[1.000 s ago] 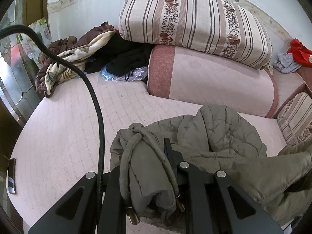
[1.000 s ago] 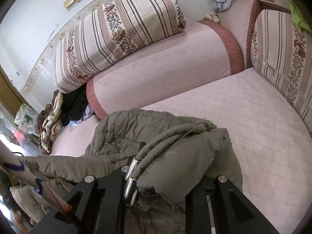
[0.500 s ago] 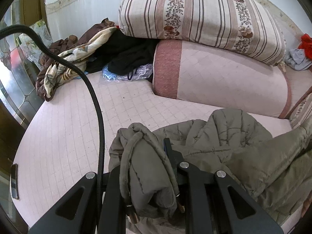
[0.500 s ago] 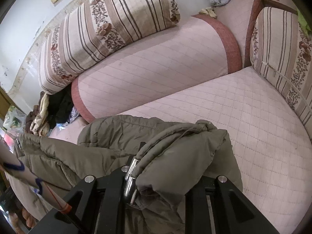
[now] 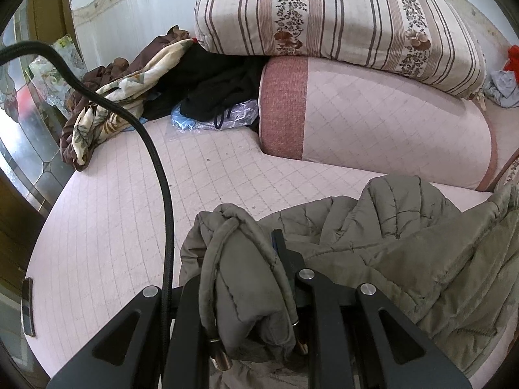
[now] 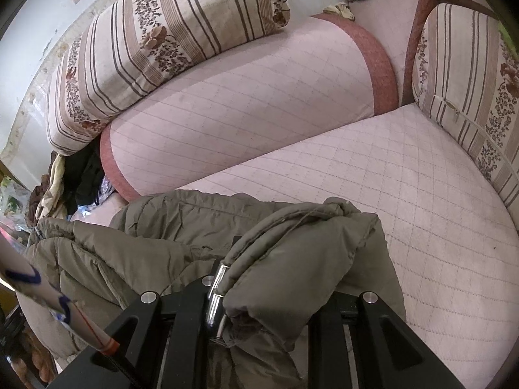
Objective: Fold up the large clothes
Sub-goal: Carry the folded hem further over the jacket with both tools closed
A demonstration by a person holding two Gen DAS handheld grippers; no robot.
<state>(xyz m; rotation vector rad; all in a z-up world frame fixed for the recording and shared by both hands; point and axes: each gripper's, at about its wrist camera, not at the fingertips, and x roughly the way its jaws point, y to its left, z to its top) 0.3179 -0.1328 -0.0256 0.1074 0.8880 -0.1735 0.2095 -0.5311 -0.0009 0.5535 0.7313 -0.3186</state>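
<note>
The olive padded jacket [image 5: 405, 246] lies bunched on the pink quilted sofa seat [image 5: 123, 214], toward the seat's front edge, with 2 corners lifted off it. To the jacket's left the seat runs bare out to its curved rim; to the right, in the right wrist view, a broad stretch of quilted seat [image 6: 421, 188] stays free up to the striped side cushion [image 6: 470, 74]. Behind the jacket the pink backrest bolster [image 5: 382, 113] closes off the space, with a striped floral cushion [image 5: 324, 9] resting on top of it. A heap of dark and patterned clothes [image 5: 136, 74] fills the far left corner, well apart from the jacket.

The left gripper [image 5: 246, 295] is low over the front edge, pointing toward the backrest, clamped on a rolled fold of jacket with its corded hem. A black cable [image 5: 155, 162] loops across the view beside it. The right gripper [image 6: 269, 295] points the same way, pinching a thick wad of jacket, a metal zipper pull [image 6: 215, 291] against its left finger.
</note>
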